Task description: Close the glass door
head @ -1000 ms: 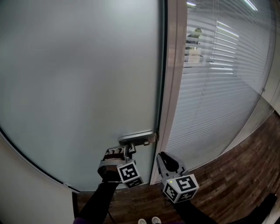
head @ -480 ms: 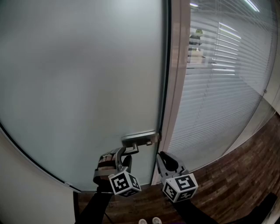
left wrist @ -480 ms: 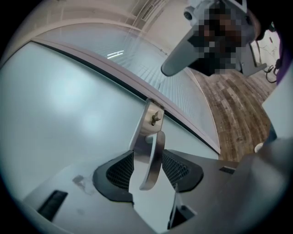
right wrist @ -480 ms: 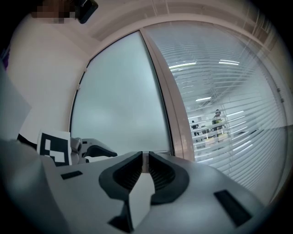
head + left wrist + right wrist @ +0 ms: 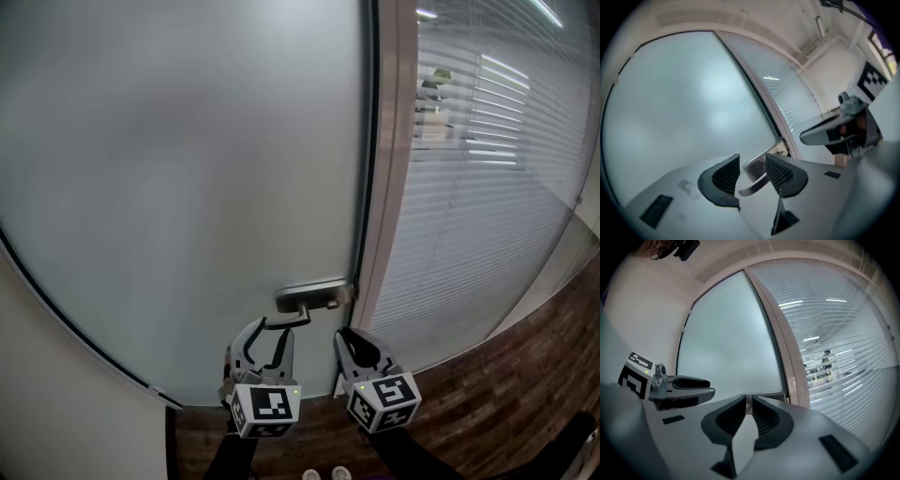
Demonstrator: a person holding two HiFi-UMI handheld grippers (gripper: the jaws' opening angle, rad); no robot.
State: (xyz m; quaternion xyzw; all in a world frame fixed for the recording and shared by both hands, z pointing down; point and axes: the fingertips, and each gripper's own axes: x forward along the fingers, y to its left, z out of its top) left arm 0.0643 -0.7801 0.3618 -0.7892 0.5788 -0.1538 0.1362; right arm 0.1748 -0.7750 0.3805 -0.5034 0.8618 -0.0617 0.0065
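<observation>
The frosted glass door stands against its metal frame. Its handle plate carries a lever that points left. My left gripper is upright just before the lever. Its jaws have just been opening and now stand wide. In the left gripper view the lever runs between the pads of the left gripper without touching them. My right gripper hovers below the handle, beside the frame. The right gripper's jaws show only a narrow gap, with nothing in it.
A glass wall with white blinds runs to the right of the frame, with a far-off person behind it. Dark wood flooring lies below, and a pale wall borders the door on the left. Shoe tips show at the bottom.
My left gripper has let go of the lever, rolled upright and drawn back a little, its jaws spread wide. The right gripper has stayed put.
</observation>
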